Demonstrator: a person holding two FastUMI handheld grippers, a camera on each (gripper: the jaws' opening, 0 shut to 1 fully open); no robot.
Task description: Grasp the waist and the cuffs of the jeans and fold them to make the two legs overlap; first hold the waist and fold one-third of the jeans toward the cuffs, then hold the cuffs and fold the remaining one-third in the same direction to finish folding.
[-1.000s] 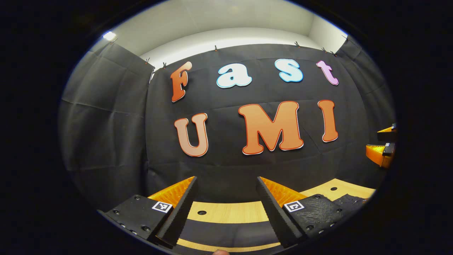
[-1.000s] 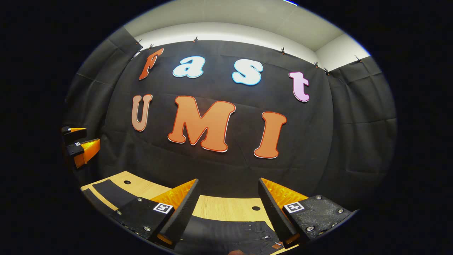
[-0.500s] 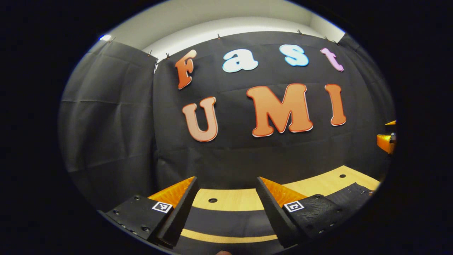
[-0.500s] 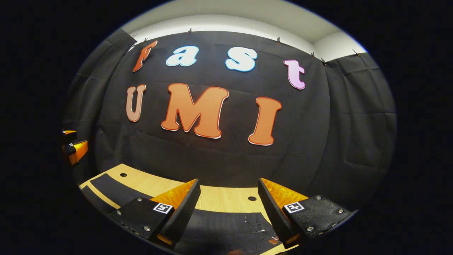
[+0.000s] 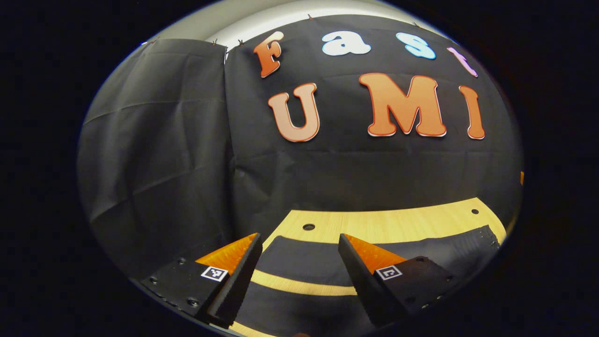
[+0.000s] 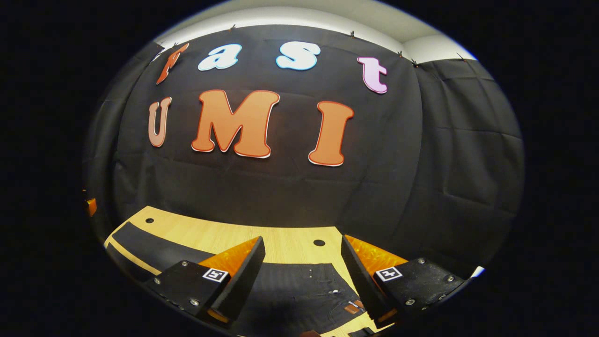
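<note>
Hand-held gripper (image 6: pixel 299 281) hangs open above jeans (image 6: pixel 299 292) waist

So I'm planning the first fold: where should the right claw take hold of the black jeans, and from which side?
Probably the waistband edge of the flat black denim jeans, near the small brown patch. The open right claw hovers above it; come straight down, pinching the hem against the light wooden table.

Left gripper view: cam low over desk (image 5: pixel 374 224), facing back wall (image 5: pixel 355 168), aimed at desk's far left corner; near surface. Right gripper view: cam low, facing same wall (image 6: pixel 262 187), aimed at desk's (image 6: pixel 224 234) far right corner. Shared: back wall, desk's far edge, jeans (image 5: pixel 304 255) (image 6: pixel 299 290).
</note>
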